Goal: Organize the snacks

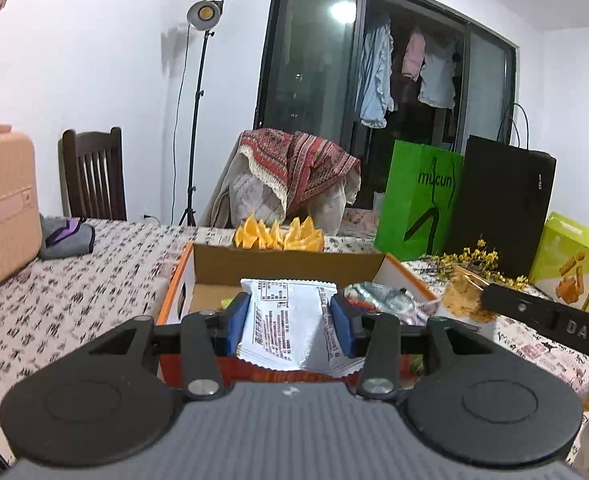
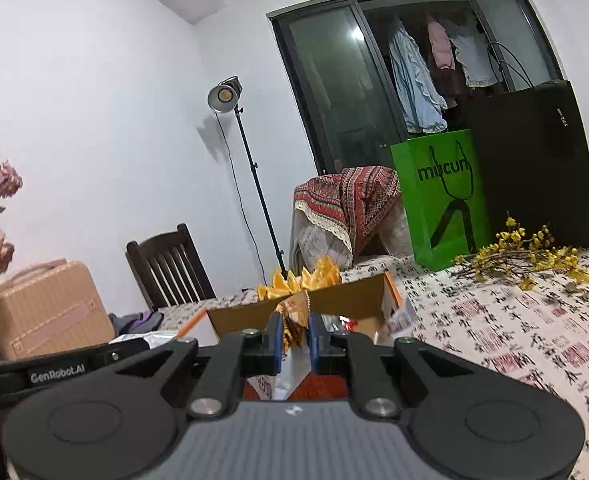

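Pinched between blue pads, a silver-white snack packet (image 1: 294, 324) sits upright in the left gripper (image 1: 290, 324), its jaws partway closed against the packet's two side edges, just short of and above the near wall of the open cardboard box (image 1: 294, 264), which already holds other wrappers at its right end. Seen from the left wrist, a golden-brown snack (image 1: 464, 298) hangs off the box's right side, at the tip of the other tool's black finger. From the right wrist, the right gripper (image 2: 294, 334) has its jaws pressed nearly together on that thin golden packet (image 2: 294, 320), held before the box's near wall, with orange paper flowers (image 2: 298, 278) beyond its far wall. Both items look ready to go in. Done well, each packet should clear the near wall before any release, be carried over bare cardboard rather than the wrappers at the right end, and be lowered close to the floor so neither tips out.
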